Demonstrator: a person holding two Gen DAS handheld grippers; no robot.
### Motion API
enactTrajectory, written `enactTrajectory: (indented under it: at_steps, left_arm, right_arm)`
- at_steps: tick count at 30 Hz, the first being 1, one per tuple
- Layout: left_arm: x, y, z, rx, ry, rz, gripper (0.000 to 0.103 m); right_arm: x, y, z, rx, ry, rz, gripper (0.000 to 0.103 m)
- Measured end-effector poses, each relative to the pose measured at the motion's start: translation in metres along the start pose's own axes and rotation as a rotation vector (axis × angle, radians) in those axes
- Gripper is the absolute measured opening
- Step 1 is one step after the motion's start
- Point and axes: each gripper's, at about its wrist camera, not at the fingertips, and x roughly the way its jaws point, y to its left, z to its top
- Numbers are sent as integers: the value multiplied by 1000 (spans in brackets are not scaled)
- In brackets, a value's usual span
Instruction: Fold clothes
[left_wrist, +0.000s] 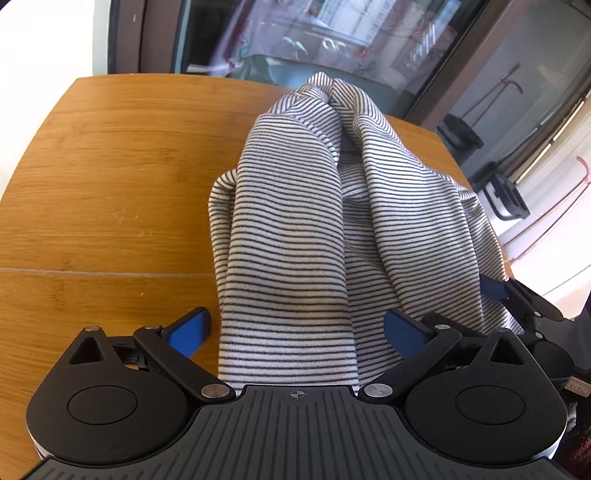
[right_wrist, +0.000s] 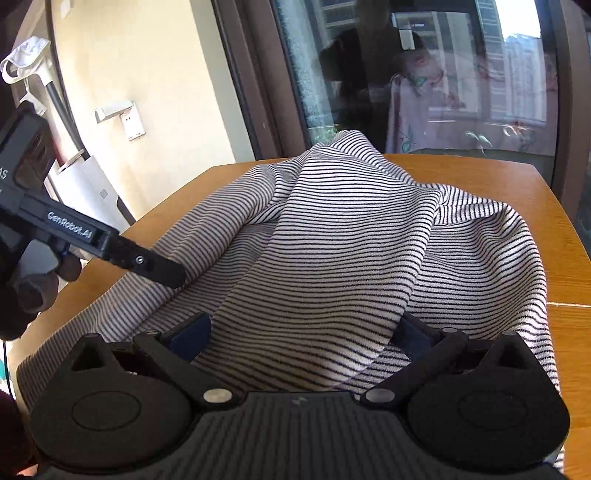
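- Left gripper (left_wrist: 295, 328): blue fingers spread wide, straddling a raised fold of the black-and-white striped knit garment (left_wrist: 295, 221), positioned to pinch it.
- Right gripper (right_wrist: 301, 332): fingers equally wide, cloth bunched between them over the honey-coloured wooden table (right_wrist: 517, 177); nothing clamped.

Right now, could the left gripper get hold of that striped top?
Probably yes. The left gripper is open, its blue fingers either side of a raised fold of the striped top. Nothing lies between them.
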Motion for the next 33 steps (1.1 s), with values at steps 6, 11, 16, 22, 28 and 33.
enactTrajectory:
  at_steps: [6, 11, 16, 22, 28, 33]
  left_arm:
    - [-11, -5, -10, 115, -43, 56, 61]
    - [-16, -15, -15, 211, -82, 58, 25]
    - [-34, -21, 1, 313, -208, 156, 15]
    - [-49, 20, 64, 249, -450, 466, 10]
    - [-47, 33, 89, 93, -553, 486, 27]
    - [-31, -13, 46, 164, -600, 169, 85]
  right_arm:
    - [-9, -9, -4, 95, -22, 45, 103]
    - [-7, 2, -4, 58, -9, 8, 103]
    - [-8, 1, -5, 62, -13, 10, 103]
    - [-6, 7, -3, 41, -7, -12, 103]
    - [-3, 15, -3, 10, 5, -44, 103]
    - [-3, 15, 1, 14, -2, -83, 103]
